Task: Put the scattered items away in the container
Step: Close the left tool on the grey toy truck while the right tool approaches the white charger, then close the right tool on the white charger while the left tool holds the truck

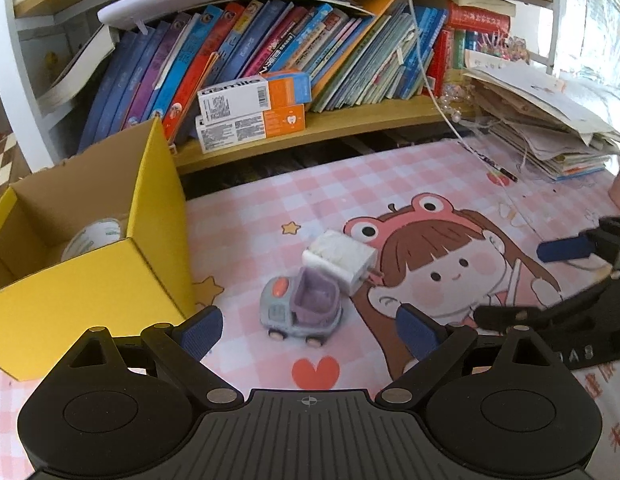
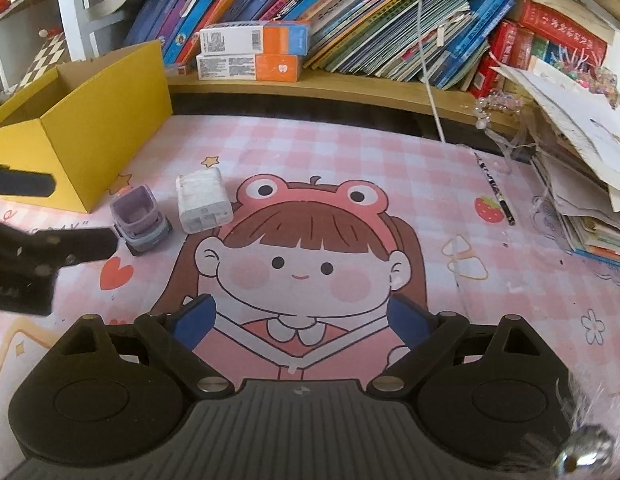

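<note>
Resting just right of the yellow cardboard box (image 1: 90, 280), a rounded plastic toy truck (image 1: 302, 312) touched a soft white packet (image 1: 341, 260); left gripper (image 1: 310, 330) and right gripper (image 2: 306, 320) jaws gaped empty.

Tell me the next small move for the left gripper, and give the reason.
Probably ease the left gripper forward and down around the toy truck. Its jaws are open and empty, and the truck sits on the mat just ahead between them, close beside the yellow box. The white charger lies right behind the truck, apparently touching it, so close gently.
</note>
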A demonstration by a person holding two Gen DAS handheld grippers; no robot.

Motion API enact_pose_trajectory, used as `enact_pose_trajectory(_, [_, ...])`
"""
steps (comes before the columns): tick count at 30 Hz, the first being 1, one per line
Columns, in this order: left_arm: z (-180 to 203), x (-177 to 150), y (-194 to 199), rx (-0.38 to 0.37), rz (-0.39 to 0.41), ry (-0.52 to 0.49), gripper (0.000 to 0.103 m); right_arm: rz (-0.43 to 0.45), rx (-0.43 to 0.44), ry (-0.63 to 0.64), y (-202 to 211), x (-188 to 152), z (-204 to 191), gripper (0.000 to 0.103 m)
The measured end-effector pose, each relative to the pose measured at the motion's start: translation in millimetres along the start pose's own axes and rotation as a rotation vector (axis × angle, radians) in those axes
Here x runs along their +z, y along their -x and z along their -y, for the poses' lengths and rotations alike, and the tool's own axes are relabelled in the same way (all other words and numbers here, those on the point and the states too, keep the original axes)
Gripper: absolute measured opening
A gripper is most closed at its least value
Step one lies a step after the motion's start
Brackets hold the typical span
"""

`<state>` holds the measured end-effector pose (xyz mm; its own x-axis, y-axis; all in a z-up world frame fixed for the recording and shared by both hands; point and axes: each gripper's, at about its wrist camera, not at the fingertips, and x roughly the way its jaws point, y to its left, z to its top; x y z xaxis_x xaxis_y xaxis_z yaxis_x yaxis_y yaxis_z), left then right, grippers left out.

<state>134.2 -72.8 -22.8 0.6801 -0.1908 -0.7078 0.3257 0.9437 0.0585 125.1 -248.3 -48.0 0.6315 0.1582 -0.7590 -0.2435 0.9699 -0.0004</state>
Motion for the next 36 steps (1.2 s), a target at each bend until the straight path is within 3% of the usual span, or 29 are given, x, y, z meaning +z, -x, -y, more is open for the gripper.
enact_pose_trajectory(12, [-10,1,-33,-0.010,-0.028,0.053,0.077,-0.002,0.010,0.006,-10,7,-1,0.093])
enact_pose_trajectory(29, [-12,-5,-56,0.004,-0.027,0.039,0.071,0.001,0.017,0.023,-9,5,-7,0.093])
enact_pose_trajectory(31, [-11,-6,-59,0.000,-0.030,0.039,0.064,0.003,0.017,0.025,-8,5,-8,0.093])
enact_pose_trajectory(36, [-9,-8,-59,0.010,-0.020,0.022,0.063,0.009,0.016,0.030,-6,5,-9,0.092])
